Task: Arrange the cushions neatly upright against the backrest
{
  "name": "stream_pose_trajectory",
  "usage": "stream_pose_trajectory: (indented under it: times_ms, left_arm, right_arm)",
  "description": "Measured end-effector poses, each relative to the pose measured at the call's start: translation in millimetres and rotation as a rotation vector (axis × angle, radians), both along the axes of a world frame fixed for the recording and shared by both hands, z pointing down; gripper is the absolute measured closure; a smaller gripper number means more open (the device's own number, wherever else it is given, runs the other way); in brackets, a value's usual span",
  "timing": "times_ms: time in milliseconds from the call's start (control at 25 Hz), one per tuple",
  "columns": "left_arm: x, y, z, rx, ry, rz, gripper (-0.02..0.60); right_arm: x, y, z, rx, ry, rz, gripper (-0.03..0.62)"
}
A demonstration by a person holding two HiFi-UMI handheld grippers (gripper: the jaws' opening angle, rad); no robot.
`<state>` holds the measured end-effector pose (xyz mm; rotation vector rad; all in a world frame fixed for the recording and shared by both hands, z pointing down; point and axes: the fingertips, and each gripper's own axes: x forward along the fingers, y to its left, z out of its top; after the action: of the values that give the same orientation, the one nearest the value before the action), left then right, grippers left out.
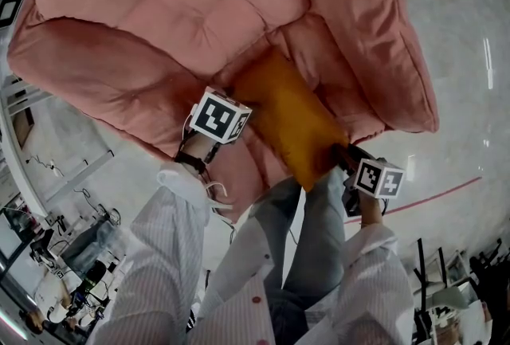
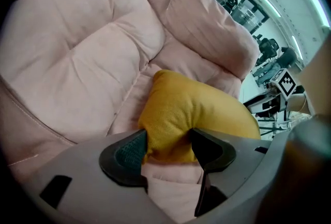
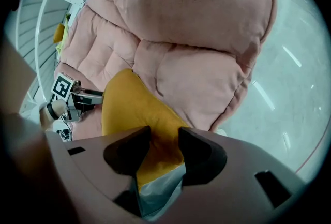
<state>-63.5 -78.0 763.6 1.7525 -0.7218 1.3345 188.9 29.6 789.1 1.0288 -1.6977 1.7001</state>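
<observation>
Your striped sleeves (image 1: 167, 240) are closest to the head view. Left gripper (image 2: 168, 140) is clamped on one corner of the yellow cushion (image 2: 196, 109) (fabric bunched between the pads). Right gripper (image 3: 164, 137) is clamped on the opposite end. Cushion lies in the hollow of the pink armchair (image 1: 159, 9).

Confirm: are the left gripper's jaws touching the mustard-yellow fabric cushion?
Touching. The left gripper view shows the left gripper pinching a corner of the mustard-yellow fabric cushion between its jaws.

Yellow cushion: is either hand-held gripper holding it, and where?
Both. The left hand-held gripper pinches one corner of the yellow cushion; the right hand-held gripper pinches the opposite end.
</observation>
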Motion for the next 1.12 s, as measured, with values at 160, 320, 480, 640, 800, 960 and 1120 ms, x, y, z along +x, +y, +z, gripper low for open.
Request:
stream_pose_trajectory:
  times_ms: [160,320,480,640,800,960,1120]
  left_arm:
    - [4,-1,2,0.024,0.014,0.012,0.344]
    - [6,-1,2,0.06,0.018,0.005,0.413]
    - [8,0,1,0.077,0.018,-0.01,0.45]
    - [7,0,-1,0.09,0.017,-0.02,0.465]
    - [4,0,-6,0.096,0.013,-0.042,0.468]
    - [2,-1,-15,0.099,0.031,-0.072,0.469]
    - [-5,1,-25,0.103,0.044,-0.11,0.469]
  right_arm:
    - [-5,-2,0,0.01,0.017,-0.021,0.461]
    - [-9,-4,0,0.039,0.064,-0.065,0.524]
    - [-12,-5,-3,0.073,0.109,-0.106,0.556]
    - [-12,-7,-8,0.095,0.135,-0.121,0.565]
    - [-13,-12,-15,0.112,0.162,-0.133,0.569]
    - [-12,-21,-26,0.129,0.183,-0.136,0.571]
    - [-13,-31,-37,0.156,0.206,-0.145,0.571]
